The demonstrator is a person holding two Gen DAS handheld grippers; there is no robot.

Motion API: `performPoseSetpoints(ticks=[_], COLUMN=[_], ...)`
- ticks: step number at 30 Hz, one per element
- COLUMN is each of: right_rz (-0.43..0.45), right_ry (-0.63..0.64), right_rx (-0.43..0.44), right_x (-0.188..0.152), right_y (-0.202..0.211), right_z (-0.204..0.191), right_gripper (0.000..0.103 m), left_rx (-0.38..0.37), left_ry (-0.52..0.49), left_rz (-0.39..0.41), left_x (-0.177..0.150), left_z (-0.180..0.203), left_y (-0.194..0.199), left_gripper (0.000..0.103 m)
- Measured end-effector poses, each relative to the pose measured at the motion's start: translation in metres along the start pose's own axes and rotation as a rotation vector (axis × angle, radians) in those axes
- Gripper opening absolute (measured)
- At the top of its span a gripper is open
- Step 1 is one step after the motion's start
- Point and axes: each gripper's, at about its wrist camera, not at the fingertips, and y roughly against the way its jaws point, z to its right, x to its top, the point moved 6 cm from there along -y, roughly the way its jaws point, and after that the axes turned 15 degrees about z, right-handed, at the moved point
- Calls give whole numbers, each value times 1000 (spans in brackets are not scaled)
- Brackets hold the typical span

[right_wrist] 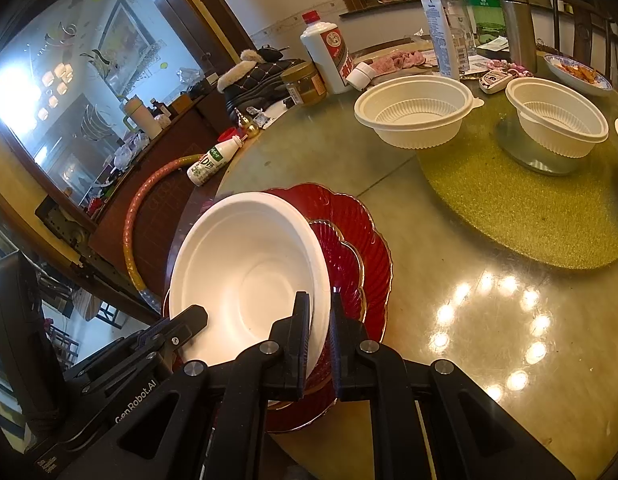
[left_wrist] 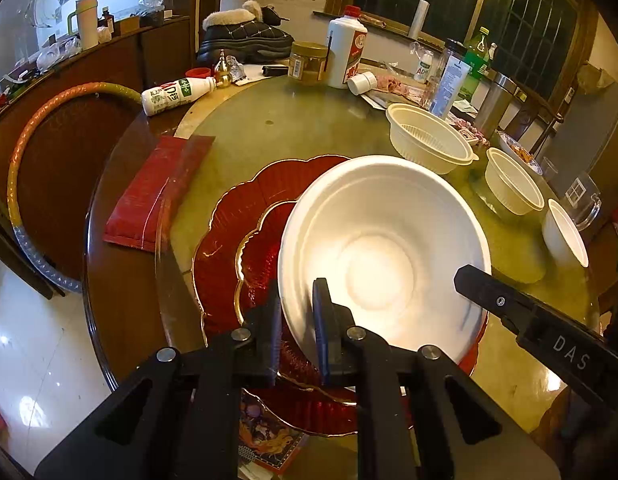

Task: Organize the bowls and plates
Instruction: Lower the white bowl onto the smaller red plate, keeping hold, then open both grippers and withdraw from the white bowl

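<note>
I have the white bowl (left_wrist: 383, 248) pinched by its rim from both sides: my left tool (left_wrist: 297, 320) is clamped on the near-left edge, my right tool (right_wrist: 320, 340) on the near-right edge. The bowl sits tilted over the red plates (left_wrist: 237, 240), a smaller one nested on a larger, near my edge of the worktop (right_wrist: 469, 280). It looks like thin moulded pulp or foam, so I judge it very light, a little flexible and easy to dent; the rim is the only sensible hold, and hard squeezing could crease it. The red plates look glassy and gilt-edged, probably slippery and breakable. Three cream bowls (right_wrist: 417, 114) stand beyond the red plates, well apart.
</note>
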Motion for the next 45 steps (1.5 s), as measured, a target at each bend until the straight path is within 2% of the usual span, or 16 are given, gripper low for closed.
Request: performPoseSetpoints(ticks=[24,28,36,39,41,42,44,45], right_rz=[6,-20,-63,-61,-35,-15,19,39], right_ry=[3,0,-21,-53,-83,-102,-145,-181], right_rx=[2,12,43,59,65,73,78,82], right_x=[4,3,-2,1,8,12,20,27], right_y=[-2,-7,-13,-10,-3,1,9,14], right_z=[-1,0,3,8,14,17,26,34], right_gripper=[9,9,13,17,33,35,44,47], left_rx=[1,3,19,22,35,44,52,52], left_ry=[2,38,67,124,150,166,183,186], left_rz=[-10,-59,-64,-41,-1,28,72,84], left_x=[4,0,2,11,19,27,40,45], left_z=[2,-3,-11,-21,-27,-30,-33,-32], left_y=[-3,-10,-8,-1,7,13,21,24], left_gripper=[13,12,14,30,49,54,72,74])
